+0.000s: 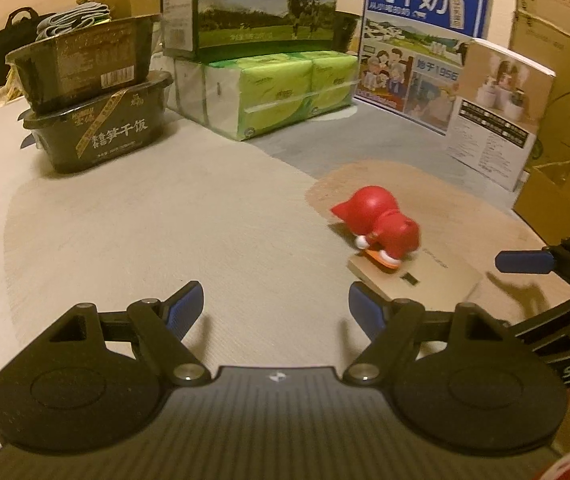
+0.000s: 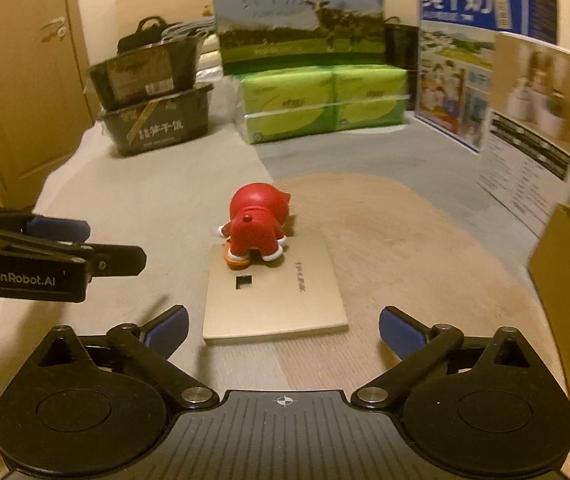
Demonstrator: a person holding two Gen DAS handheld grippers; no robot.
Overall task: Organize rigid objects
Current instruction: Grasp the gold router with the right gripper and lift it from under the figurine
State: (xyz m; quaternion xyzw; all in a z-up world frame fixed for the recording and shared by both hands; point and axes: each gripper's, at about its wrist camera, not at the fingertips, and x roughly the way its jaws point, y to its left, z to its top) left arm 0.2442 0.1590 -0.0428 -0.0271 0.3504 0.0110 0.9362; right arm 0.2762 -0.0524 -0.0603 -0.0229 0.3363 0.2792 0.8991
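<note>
Red toy (image 2: 257,232) tipped on tan flat box (image 2: 273,296), mid-surface (image 1: 145,232); bare room left. Left tool (image 1: 275,306) and right tool (image 2: 283,326) agape, empty.

The glossy red plastic figurine (image 2: 256,227) sits on a flat tan cardboard box (image 2: 275,300) (matt, smooth); the pale woven cloth table cover (image 1: 133,216) looks finely ribbed.

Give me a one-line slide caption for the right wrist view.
Open right gripper approaches a red figurine toppled on a flat tan box.
</note>
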